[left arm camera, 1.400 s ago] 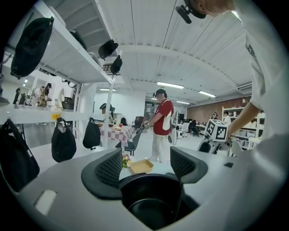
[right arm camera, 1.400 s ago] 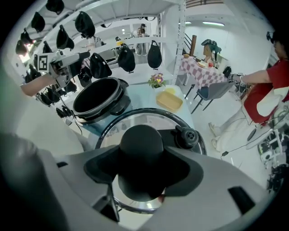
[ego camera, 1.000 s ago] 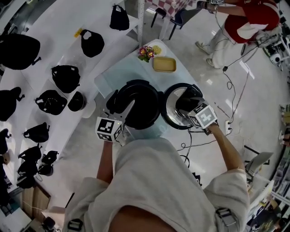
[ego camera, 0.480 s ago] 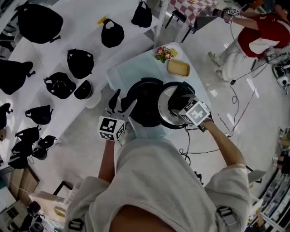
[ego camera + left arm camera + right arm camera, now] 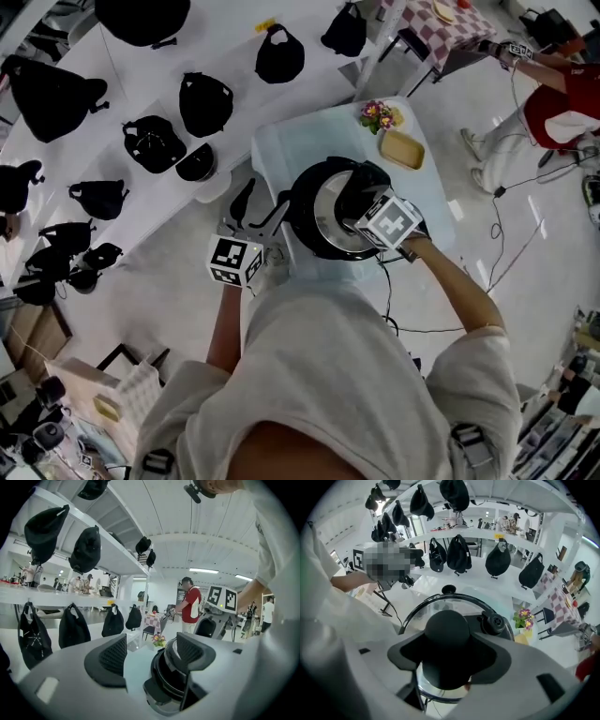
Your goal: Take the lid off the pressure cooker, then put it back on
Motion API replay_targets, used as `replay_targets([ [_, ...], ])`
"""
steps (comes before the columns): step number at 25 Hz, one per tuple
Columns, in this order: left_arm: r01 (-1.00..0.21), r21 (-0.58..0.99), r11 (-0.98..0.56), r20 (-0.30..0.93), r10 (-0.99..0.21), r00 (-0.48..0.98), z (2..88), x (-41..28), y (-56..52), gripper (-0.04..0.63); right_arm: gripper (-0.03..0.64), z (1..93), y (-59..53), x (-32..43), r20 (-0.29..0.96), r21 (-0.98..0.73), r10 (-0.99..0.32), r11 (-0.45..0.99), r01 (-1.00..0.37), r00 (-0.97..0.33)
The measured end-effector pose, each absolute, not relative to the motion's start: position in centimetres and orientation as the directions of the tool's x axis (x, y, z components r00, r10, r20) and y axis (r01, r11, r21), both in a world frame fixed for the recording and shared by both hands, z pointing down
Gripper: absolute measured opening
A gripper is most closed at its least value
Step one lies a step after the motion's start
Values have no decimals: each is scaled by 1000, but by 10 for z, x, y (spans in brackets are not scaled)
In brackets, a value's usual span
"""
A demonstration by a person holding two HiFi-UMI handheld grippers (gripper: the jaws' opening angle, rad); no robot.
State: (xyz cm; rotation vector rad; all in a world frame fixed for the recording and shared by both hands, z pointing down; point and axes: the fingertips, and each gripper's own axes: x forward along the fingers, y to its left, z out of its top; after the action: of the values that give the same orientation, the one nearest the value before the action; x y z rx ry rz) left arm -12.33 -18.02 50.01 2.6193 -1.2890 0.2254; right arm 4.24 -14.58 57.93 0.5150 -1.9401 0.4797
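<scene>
- The right gripper clamps the black knob of the lid, holding it over the pressure cooker on the table.
- The left gripper sits just beside the pot, jaws apart with nothing gripped.
- Removal is done and refitting is under way; whether the lid already touches the rim is hard to tell.
- A second ago the lid was to the right of the open pot; it has since swung across above it.
</scene>
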Motion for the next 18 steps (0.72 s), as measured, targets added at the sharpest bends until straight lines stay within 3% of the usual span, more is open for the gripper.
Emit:
replay_targets([
  [18,-795,115,-595,239,-760,604,501,-121,-183,331,273,604,-161,9,928,-117,-90,851,-512,-362],
])
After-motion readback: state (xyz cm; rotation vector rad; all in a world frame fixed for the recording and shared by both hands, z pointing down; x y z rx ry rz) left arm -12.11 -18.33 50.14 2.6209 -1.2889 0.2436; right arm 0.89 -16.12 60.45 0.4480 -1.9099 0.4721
